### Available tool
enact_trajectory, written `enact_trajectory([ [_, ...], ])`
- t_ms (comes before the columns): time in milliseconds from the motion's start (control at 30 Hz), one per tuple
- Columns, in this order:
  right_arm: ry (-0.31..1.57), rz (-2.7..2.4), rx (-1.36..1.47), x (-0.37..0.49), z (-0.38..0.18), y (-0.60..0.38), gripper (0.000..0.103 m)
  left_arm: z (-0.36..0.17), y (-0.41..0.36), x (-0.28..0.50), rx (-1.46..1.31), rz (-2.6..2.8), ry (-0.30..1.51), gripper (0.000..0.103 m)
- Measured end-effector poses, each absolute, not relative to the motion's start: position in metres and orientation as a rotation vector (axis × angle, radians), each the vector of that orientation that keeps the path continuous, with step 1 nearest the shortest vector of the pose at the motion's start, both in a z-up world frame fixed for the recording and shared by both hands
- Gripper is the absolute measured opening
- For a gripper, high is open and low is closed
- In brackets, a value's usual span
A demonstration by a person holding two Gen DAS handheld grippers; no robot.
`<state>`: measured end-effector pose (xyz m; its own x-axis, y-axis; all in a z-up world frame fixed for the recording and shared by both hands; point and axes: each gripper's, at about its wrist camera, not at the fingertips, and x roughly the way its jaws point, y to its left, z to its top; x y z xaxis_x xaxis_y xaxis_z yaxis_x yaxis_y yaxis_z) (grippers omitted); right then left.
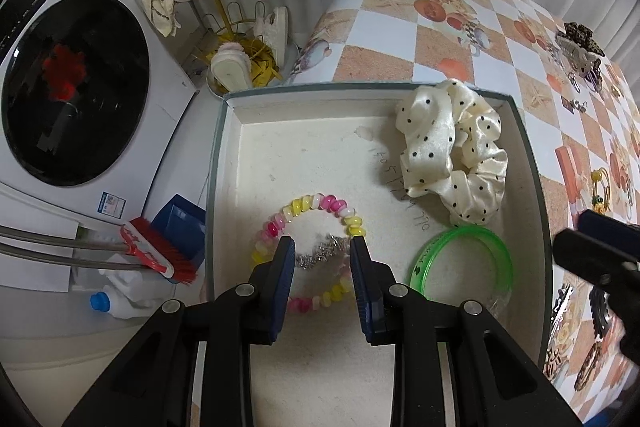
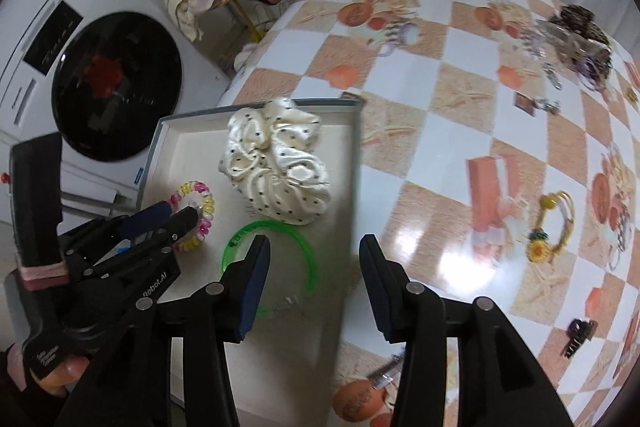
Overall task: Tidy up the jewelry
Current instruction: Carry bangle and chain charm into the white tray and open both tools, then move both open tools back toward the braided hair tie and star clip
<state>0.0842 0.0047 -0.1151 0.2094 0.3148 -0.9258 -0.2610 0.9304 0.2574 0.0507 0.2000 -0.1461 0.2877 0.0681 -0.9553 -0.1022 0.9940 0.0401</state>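
Observation:
A shallow white box [image 1: 304, 155] [image 2: 188, 131] sits at the table's left edge. It holds a cream polka-dot scrunchie [image 1: 452, 151] [image 2: 276, 167], a green bangle [image 1: 464, 263] [image 2: 276, 227], a pink-yellow spiral hair tie [image 1: 308, 211] [image 2: 196, 203] and a small silver piece [image 1: 320, 255]. My left gripper [image 1: 322, 251] [image 2: 176, 217] is open, low over the hair tie, fingers either side of the silver piece. My right gripper [image 2: 314, 259] [image 1: 592, 243] is open and empty above the box's right edge.
The checkered tablecloth [image 2: 440, 99] carries loose accessories: a yellow sunflower hair tie [image 2: 548, 227], a dark clip [image 2: 576, 335], a pile of clips and chains at the far right [image 2: 576, 35]. A washing machine [image 1: 68, 87], shoe rack and red brush [image 1: 160, 247] stand left of the table.

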Motion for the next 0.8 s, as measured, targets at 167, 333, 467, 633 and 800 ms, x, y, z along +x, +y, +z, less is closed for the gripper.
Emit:
enact_trajectory([
  [167,1.307,0.344,0.080,0.072,-0.113,-0.018,0.051,-0.138,0.198,0.048,-0.028,0.129,1.233,0.094],
  [333,1.329,0.273,0.114,0.064,-0.119,-0.052,0.055,-0.135,0.190,0.050,-0.008,0.127,1.239,0.094],
  [467,1.339,0.220,0.136,0.056,-0.122,-0.080,0.070,-0.128,0.174,0.049,0.035,0.105,1.231,0.094],
  [633,1.342,0.144,0.179,0.048,-0.122,-0.118,0.080,-0.119,0.142,0.047,0.078,0.036,1.229,0.094],
  [800,1.343,0.060,0.231,0.039,-0.123,-0.157,0.081,-0.109,0.106,0.048,0.103,-0.045,1.219,0.094],
])
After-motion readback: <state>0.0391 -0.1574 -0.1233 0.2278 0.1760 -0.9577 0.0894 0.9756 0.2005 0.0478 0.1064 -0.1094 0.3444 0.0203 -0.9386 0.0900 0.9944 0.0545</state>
